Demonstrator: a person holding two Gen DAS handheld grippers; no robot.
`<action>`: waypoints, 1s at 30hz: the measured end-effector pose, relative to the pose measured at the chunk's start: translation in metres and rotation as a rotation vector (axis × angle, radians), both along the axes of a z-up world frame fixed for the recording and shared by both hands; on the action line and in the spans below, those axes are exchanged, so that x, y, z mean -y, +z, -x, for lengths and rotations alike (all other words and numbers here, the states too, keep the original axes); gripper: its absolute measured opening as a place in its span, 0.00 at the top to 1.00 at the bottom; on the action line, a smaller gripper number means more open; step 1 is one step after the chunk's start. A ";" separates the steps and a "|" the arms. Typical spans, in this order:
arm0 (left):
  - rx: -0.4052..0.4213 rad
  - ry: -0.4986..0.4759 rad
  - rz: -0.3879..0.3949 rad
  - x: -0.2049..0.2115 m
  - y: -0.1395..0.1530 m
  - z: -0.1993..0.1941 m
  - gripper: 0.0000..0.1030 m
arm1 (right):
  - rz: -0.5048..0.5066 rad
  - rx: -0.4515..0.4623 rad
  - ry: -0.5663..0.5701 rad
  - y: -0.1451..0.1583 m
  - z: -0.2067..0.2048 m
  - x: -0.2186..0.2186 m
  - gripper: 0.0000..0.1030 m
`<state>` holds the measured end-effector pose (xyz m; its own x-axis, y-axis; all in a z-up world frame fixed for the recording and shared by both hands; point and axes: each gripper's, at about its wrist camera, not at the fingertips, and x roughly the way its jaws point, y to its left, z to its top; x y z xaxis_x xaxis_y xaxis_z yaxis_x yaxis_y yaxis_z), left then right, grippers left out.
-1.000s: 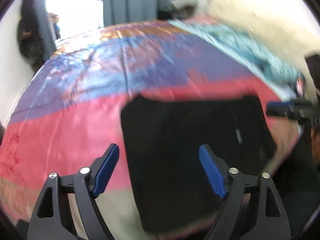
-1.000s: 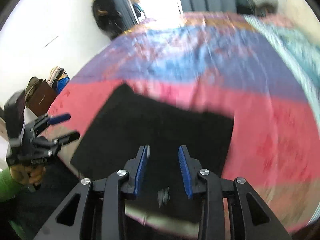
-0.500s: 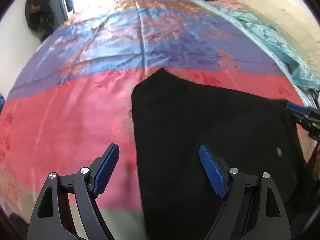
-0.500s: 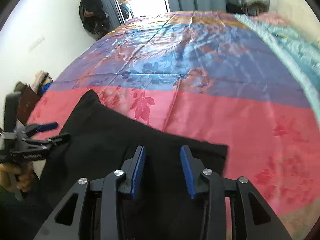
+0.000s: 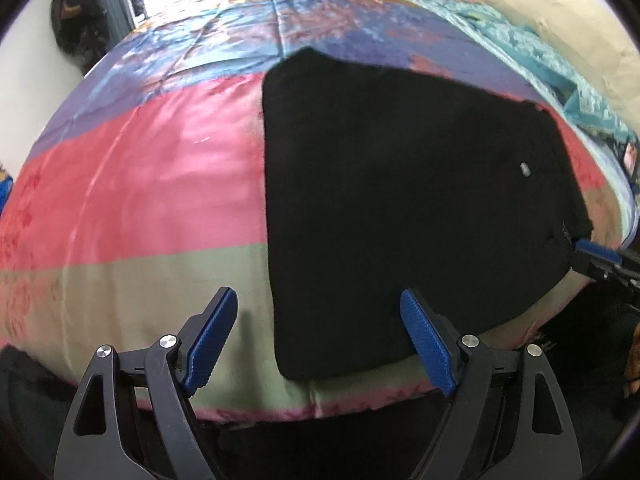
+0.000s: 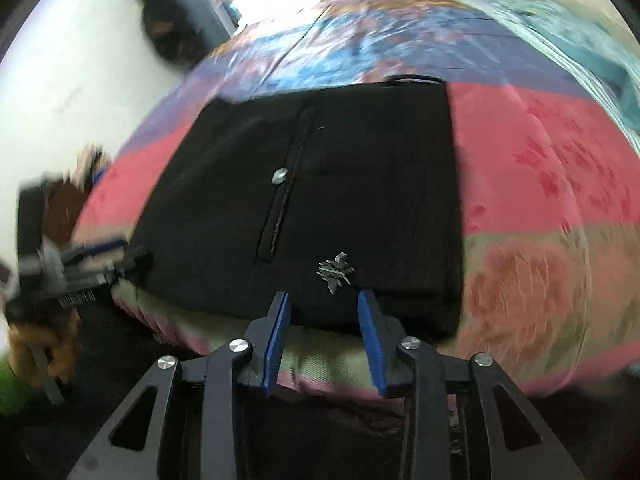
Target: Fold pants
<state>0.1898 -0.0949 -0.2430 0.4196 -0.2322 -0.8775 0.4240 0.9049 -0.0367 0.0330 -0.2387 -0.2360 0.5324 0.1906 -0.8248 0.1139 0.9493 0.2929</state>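
Black pants (image 5: pixel 408 184) lie folded flat near the front edge of the bed; in the right wrist view (image 6: pixel 328 200) a zipper, a metal button and a small grey logo show. My left gripper (image 5: pixel 316 320) is wide open and empty, just above the pants' near left corner. My right gripper (image 6: pixel 323 304) is partly open and empty, its fingertips at the pants' near edge. The right gripper also shows in the left wrist view (image 5: pixel 600 258) at the pants' right corner. The left gripper shows blurred in the right wrist view (image 6: pixel 100 256).
The bed has a striped satin cover (image 5: pixel 140 184) in pink, blue and pale green. A crumpled teal blanket (image 5: pixel 532 52) and a cream pillow (image 5: pixel 560 12) lie at the far right. A white wall (image 6: pixel 80 72) and a doorway are to the left.
Both grippers have drawn back toward the bed's front edge. The pants now lie flat and free; the right gripper's jaws stand slightly wider apart.
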 end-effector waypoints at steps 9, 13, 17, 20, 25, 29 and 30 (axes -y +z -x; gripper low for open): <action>0.074 0.075 -0.001 -0.012 0.022 0.001 0.16 | 0.136 0.172 -0.198 0.037 0.035 0.006 0.23; 0.081 0.085 -0.025 -0.015 0.021 0.004 0.16 | 0.134 0.179 -0.235 0.038 0.034 0.012 0.23; 0.093 0.092 -0.031 -0.019 0.021 0.002 0.16 | 0.128 0.171 -0.254 0.036 0.038 0.014 0.23; 0.090 0.098 -0.030 -0.021 0.019 0.002 0.16 | 0.137 0.172 -0.259 0.036 0.041 0.014 0.23; 0.085 0.100 -0.037 -0.021 0.017 0.001 0.16 | 0.141 0.164 -0.257 0.032 0.039 0.014 0.23; 0.083 0.101 -0.044 -0.021 0.016 0.001 0.15 | 0.135 0.159 -0.259 0.030 0.038 0.014 0.23; 0.082 0.102 -0.044 -0.021 0.016 0.001 0.16 | 0.134 0.157 -0.259 0.030 0.038 0.014 0.23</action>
<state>0.1893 -0.0739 -0.2272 0.5100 -0.1467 -0.8476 0.3293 0.9436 0.0348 -0.0051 -0.2528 -0.2064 0.6719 -0.0725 -0.7370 0.3200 0.9259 0.2007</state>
